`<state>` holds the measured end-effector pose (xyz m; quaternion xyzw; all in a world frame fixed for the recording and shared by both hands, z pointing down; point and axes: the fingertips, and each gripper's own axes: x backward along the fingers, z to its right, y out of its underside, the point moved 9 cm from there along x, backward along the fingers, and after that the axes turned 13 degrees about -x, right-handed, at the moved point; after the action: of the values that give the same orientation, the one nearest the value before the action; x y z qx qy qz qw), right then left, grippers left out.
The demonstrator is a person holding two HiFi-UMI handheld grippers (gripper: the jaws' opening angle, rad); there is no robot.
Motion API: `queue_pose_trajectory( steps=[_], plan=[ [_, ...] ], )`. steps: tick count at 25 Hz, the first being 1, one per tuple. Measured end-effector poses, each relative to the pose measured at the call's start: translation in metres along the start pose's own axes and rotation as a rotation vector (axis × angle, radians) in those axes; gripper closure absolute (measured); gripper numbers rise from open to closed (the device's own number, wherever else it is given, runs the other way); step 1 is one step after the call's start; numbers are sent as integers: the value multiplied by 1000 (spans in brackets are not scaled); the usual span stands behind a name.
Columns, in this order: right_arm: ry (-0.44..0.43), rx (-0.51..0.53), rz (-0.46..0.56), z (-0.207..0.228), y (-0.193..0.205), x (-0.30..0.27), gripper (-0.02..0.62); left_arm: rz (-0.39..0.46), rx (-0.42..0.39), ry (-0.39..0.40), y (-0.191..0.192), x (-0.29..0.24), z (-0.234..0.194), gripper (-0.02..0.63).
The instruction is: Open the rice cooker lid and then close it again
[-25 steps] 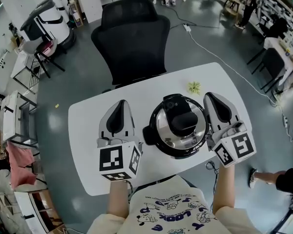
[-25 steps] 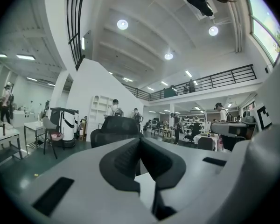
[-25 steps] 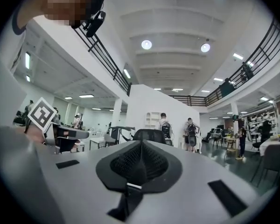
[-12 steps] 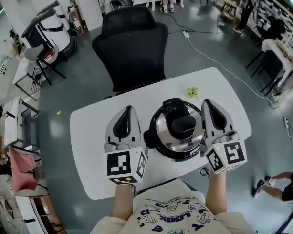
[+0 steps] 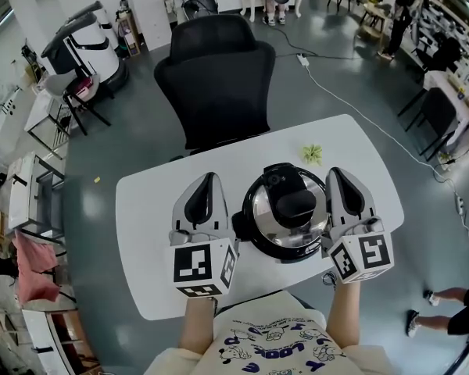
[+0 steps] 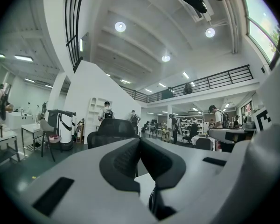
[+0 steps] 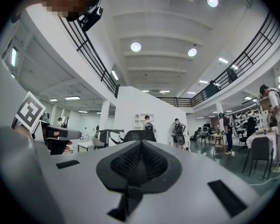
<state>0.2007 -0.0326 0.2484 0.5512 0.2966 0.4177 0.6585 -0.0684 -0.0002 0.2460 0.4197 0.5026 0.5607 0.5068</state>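
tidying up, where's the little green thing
Head view: the green thing lies on the white table just beyond the rice cooker, to its right.

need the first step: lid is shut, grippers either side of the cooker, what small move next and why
Probably swing the right gripper over the lid toward its black handle: the rice cooker is closed, and both this gripper and the left gripper sit beside the cooker, jaws shut, empty.

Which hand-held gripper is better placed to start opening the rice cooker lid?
Right, marginally. The right hand-held gripper lies close beside the rice cooker, while the left hand-held gripper sits farther off. Both are shut and empty; the lid is closed.
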Motion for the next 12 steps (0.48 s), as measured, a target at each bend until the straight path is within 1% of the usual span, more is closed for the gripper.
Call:
queue_pose_trajectory(
  steps=[7,12],
  plan=[
    [0,-8,-3,0,3,-2,581,-3,2,2,4,-2,0,592],
    [0,-4,-3,-3,-3,-6,581,-5,5,3,-1,-3,-5,592]
  ],
)
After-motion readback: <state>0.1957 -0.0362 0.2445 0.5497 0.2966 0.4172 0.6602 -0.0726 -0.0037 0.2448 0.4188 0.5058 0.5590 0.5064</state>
